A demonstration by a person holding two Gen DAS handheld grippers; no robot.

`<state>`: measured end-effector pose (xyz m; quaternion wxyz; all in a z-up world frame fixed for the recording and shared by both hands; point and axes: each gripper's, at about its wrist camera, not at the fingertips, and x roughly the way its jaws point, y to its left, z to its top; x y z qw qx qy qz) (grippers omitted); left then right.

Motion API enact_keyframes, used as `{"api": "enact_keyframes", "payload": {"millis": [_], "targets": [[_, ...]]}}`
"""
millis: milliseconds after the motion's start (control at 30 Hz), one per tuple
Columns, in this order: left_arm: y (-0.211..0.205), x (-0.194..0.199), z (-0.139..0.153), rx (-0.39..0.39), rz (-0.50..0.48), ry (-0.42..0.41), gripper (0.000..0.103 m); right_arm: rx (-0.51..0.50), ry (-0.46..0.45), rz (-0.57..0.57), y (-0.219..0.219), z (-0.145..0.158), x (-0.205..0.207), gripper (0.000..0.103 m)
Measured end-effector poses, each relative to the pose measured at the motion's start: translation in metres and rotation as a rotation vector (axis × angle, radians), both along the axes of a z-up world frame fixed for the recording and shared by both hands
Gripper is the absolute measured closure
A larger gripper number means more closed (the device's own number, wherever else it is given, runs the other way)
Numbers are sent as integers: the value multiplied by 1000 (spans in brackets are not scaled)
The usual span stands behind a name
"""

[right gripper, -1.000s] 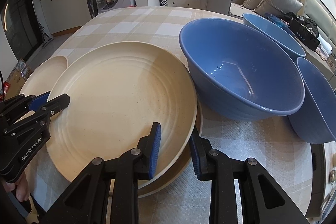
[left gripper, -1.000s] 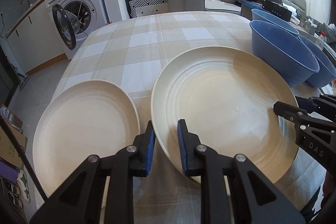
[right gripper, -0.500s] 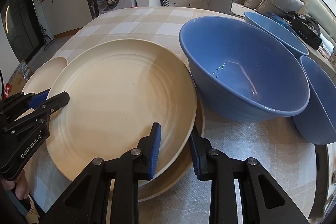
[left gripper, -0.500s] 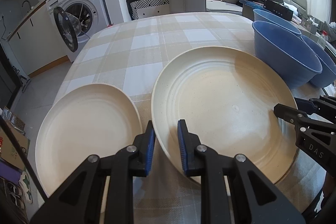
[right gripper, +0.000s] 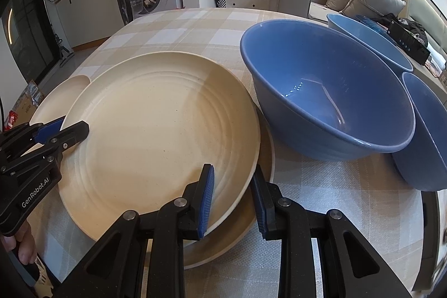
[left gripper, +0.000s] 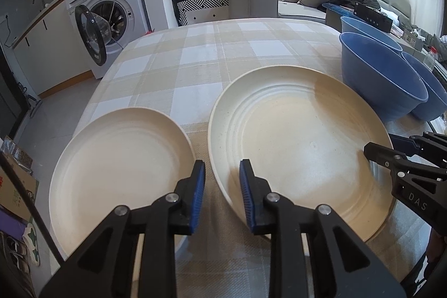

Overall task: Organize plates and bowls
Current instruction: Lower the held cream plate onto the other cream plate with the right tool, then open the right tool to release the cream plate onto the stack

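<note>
Between the spread pads of the left gripper (left gripper: 222, 192) sits the near rim of the top cream plate (left gripper: 301, 141), which the right gripper (right gripper: 233, 194), equally spread, straddles opposite; rigid, smooth and probably slippery, it wants a rim pinch; bodies read "GenRobot.AI" and "DAS"

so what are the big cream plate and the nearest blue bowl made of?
Cream plate: matte, faintly speckled, soft sheen only; looks like wheat-straw plastic or melamine, could be matte stoneware. Blue bowl: glossy, with sharp light reflections inside; glazed ceramic or shiny plastic, can't tell.
</note>
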<state>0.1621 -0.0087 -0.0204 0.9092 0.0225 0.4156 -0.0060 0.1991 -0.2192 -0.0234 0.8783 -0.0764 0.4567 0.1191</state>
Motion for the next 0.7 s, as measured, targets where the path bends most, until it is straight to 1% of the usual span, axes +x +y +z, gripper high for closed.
{"api": "enact_keyframes", "payload": {"millis": [200,367,700], "targets": [[7,-2,0,-26,16,3,68,16,3,7,-1,2,-3,74],[0,-4,-2,-14,-12,11,68,10,1,10,-1,4,-7,74],[-12,-12,1,0,-51,1,68,-21,-26,8,-1,13,-18,74]]}}
